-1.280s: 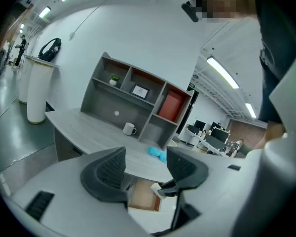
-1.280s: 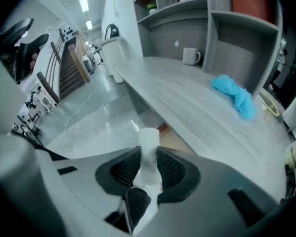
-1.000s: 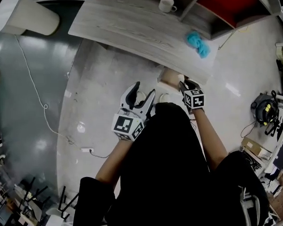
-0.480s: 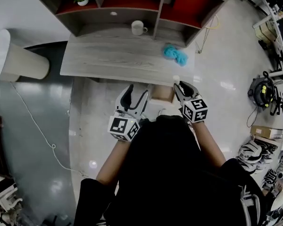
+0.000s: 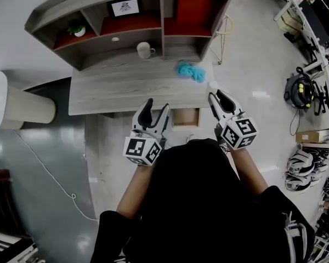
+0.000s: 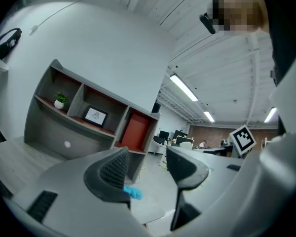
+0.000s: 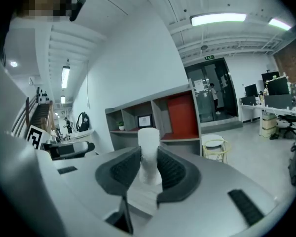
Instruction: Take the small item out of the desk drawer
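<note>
Item [image 7: 149,149], a white cylinder, is clamped in the right tongs [image 7: 149,168], held by the worktop's [image 5: 115,92] right end. Worktop carries a blue cloth [image 5: 189,70] and mug [image 5: 145,50]; drawer [image 5: 185,118] is open under its front edge. Left tongs [image 6: 148,164] are empty, jaws apart, just left of the drawer.

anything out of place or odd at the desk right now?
Only the drawer under the desk: it stands pulled out, open. The right gripper holds a small white item. Nothing spilled or damaged shows.
</note>
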A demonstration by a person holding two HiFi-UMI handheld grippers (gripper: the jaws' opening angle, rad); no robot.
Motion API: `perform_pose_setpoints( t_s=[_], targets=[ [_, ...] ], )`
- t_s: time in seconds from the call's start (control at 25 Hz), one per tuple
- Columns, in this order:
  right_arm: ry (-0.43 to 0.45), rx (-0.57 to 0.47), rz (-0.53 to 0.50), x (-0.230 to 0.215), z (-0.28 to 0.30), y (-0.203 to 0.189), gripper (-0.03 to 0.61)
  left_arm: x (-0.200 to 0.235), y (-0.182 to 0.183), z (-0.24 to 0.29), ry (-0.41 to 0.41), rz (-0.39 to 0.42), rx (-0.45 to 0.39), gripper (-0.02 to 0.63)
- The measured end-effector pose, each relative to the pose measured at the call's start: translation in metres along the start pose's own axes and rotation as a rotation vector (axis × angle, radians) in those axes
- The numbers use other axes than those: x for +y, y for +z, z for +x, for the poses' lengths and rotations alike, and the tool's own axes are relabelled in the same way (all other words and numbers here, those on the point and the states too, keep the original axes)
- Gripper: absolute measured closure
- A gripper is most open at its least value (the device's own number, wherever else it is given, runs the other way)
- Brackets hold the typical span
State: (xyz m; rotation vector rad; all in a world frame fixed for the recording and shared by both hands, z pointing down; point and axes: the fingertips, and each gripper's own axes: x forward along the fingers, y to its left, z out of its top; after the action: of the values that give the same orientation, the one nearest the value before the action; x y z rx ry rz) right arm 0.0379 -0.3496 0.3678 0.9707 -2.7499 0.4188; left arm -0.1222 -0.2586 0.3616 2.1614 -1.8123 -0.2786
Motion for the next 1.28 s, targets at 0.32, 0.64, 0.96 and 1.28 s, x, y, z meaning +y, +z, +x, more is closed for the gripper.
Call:
perform_pose_setpoints(
  t_s=[0.32, 0.64, 0.96, 1.28],
  targets=[
    [-0.047, -0.065, -0.036, 0.003, -0.022, 0.02, 0.474, -0.012, 0.0, 0.006, -0.051, -0.012, 0.018, 0.454],
    [-0.068, -0.065, -0.056, -0.004, -0.034, 0.012, 0.476, -0.018, 0.007, 0.007, -0.023, 0.04, 0.008, 0.591],
    [-0.071, -0.06, -0.075, -0.002, -0.029, 0.01, 0.477, -0.013, 0.01, 0.003, -0.033, -0.013, -0.036, 0.591],
    [-0.04, -0.055, -0.076, 0.002, -0.023, 0.007, 0.479, 0.001, -0.014, 0.001, 0.011, 0.006, 0.023, 0.591]
  ],
)
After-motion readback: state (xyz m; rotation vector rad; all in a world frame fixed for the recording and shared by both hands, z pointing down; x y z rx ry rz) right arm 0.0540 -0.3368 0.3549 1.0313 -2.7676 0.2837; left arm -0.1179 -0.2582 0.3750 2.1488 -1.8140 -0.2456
